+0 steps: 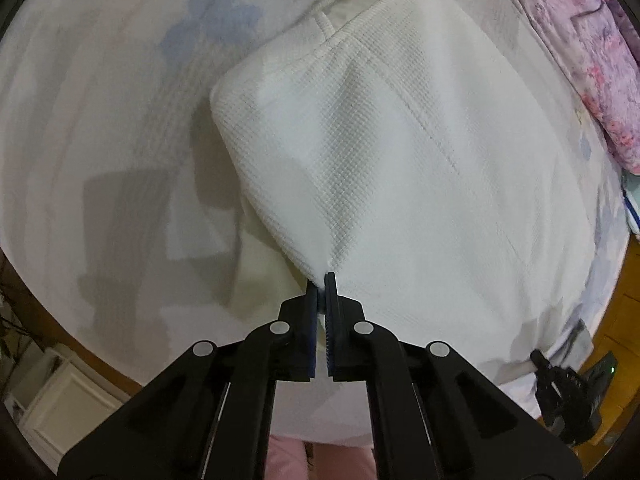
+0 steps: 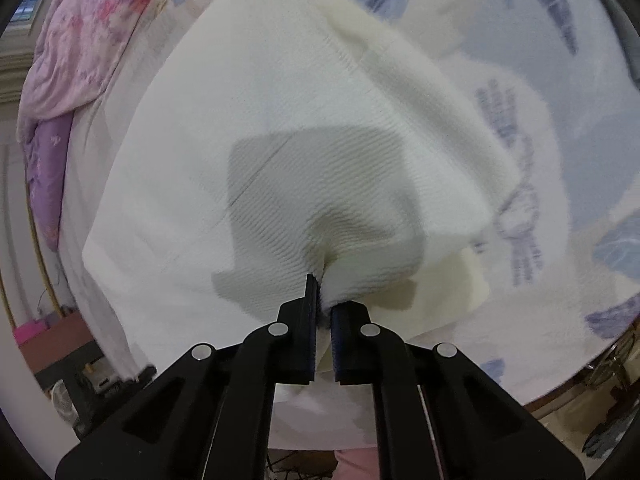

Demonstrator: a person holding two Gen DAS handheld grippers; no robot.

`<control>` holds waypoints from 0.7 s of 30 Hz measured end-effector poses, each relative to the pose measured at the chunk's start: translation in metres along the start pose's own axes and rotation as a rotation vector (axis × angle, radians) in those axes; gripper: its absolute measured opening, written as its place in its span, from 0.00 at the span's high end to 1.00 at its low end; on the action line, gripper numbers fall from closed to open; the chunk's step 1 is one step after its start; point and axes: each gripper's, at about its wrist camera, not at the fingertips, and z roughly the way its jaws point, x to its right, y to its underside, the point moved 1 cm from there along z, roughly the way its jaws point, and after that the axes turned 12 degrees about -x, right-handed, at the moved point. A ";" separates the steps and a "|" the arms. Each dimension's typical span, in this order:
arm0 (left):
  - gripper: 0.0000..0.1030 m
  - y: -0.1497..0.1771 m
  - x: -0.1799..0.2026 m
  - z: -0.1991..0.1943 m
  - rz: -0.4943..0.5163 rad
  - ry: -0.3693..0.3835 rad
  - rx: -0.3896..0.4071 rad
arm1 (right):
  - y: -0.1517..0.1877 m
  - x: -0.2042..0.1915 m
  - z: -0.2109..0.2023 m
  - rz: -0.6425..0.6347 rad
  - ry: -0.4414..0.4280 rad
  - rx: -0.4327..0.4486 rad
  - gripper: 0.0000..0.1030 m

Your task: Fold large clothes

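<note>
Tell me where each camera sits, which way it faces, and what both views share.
Left wrist: sits on the left gripper, looking steeply down its fingers at the white garment on the bed sheet; the right gripper shows at lower right.
Right wrist: sits on the right gripper, looking down at the white garment; pink clothing of the person shows below.
Shared: garment pinched in shut jaws, sheet, pink quilt.
</note>
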 end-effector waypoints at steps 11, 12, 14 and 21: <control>0.67 0.015 0.004 0.028 0.014 0.027 -0.089 | -0.004 0.004 0.007 -0.036 0.065 -0.125 0.45; 0.61 0.017 0.005 0.028 0.019 0.046 -0.099 | 0.007 0.003 0.006 -0.052 0.075 -0.134 0.40; 0.47 0.023 0.009 0.036 0.036 0.076 -0.137 | 0.027 0.006 0.014 -0.042 0.054 -0.188 0.36; 0.84 0.007 0.026 0.065 -0.018 0.100 -0.143 | 0.071 0.010 0.053 -0.007 0.013 -0.322 0.36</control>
